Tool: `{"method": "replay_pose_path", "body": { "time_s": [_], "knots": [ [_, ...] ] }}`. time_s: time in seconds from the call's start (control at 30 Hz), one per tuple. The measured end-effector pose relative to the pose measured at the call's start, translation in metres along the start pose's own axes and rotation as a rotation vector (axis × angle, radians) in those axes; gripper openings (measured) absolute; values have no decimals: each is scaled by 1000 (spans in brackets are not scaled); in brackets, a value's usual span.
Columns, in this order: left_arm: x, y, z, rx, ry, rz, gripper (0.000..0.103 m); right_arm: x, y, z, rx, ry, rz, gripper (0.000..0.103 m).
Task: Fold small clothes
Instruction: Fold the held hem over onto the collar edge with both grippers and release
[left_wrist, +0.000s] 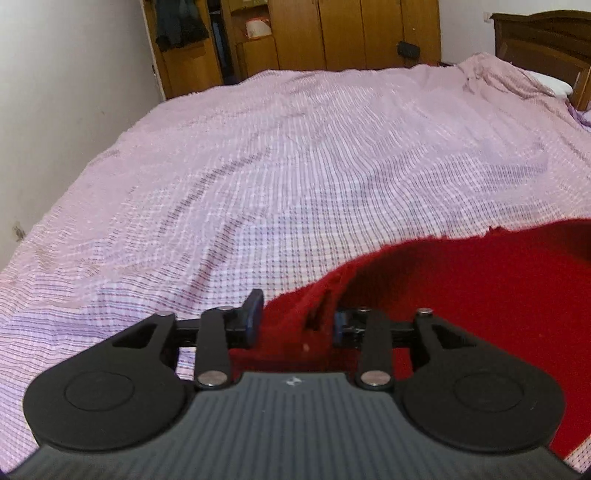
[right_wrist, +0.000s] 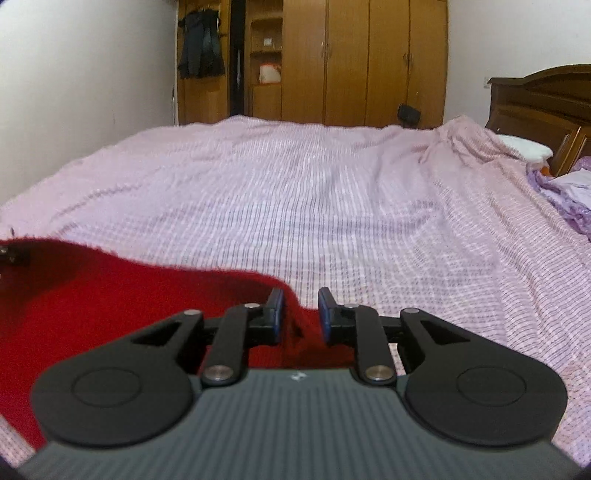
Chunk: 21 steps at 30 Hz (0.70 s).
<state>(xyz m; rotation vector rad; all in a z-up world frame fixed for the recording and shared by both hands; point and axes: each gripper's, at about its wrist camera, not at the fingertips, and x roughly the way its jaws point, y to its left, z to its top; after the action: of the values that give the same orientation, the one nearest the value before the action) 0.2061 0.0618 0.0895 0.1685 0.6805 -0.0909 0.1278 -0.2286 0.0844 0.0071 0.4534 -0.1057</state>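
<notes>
Left gripper tilted downward, jaws apart, pads clear of cloth between. Right gripper likewise, narrower gap.

You have one red knit garment in front of you, a deep, fuzzy red, lying on the pink checked bedspread at the bed's near edge. In the left wrist view its near corner bunches into upright folds with a small slit-like gap. In the right wrist view the same garment spreads left, its far edge a soft curve. It looks doubled over, though blur hides the layers.
</notes>
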Motion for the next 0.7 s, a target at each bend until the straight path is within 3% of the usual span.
{"method": "replay_pose_path", "body": {
  "time_s": [0.2, 0.5, 0.7],
  "knots": [
    [-17, 4, -5, -30, -7, 3, 47, -13, -19, 5, 62, -8, -2, 23],
    [-38, 11, -4, -56, -36, -10, 47, -32, -12, -5, 20, -28, 8, 23],
    [-30, 3, -15, -34, 0, -26, 47, -30, -15, -9, 26, -8, 30, 23]
  ]
}}
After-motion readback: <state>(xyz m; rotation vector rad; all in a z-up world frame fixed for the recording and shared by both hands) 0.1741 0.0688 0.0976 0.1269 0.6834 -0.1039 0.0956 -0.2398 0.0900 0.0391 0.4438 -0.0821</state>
